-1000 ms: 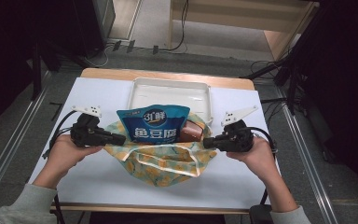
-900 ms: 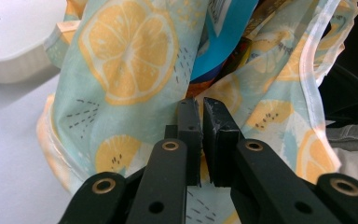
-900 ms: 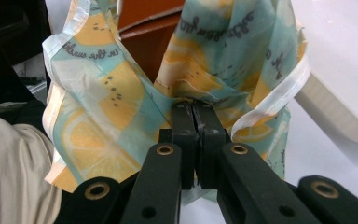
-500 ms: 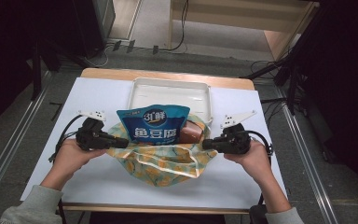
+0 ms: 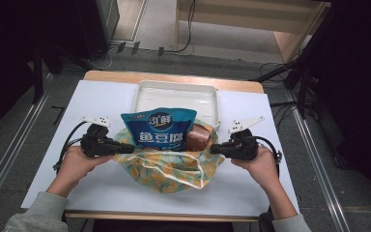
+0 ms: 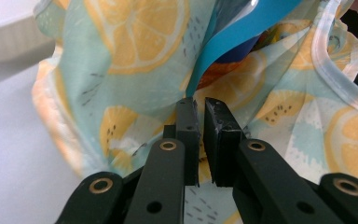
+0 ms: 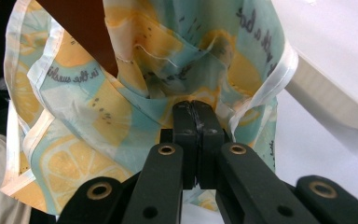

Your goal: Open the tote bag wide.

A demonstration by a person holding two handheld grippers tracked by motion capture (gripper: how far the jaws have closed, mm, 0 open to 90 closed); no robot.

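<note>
The lemon-print cloth bag (image 5: 171,164) sits mid-bench, just in front of the white tray (image 5: 176,96), with a blue snack pouch (image 5: 158,130) and a brown packet (image 5: 199,137) standing up out of its mouth. The left hand-held gripper (image 5: 125,149) pinches the bag's left edge; in the left gripper view its jaws stand almost together with fabric caught between them (image 6: 200,135). The right hand-held gripper (image 5: 215,149) is clamped tight on the right edge, jaws pressed flat on the cloth (image 7: 193,121).

To do this well, both sides want to travel level and together, or the tall pouch tips out. Keep the mouth stretched just enough, and watch the left grip, which looks the looser of the two.

Hard to read: how much fabric each pinch really has, since the jaws cover it. The bag's bottom and anything deeper inside are hidden by the pouch. The white bench (image 5: 101,96) under the bag is out of sight, so whether the bag rests on it or hangs, I can't tell.
</note>
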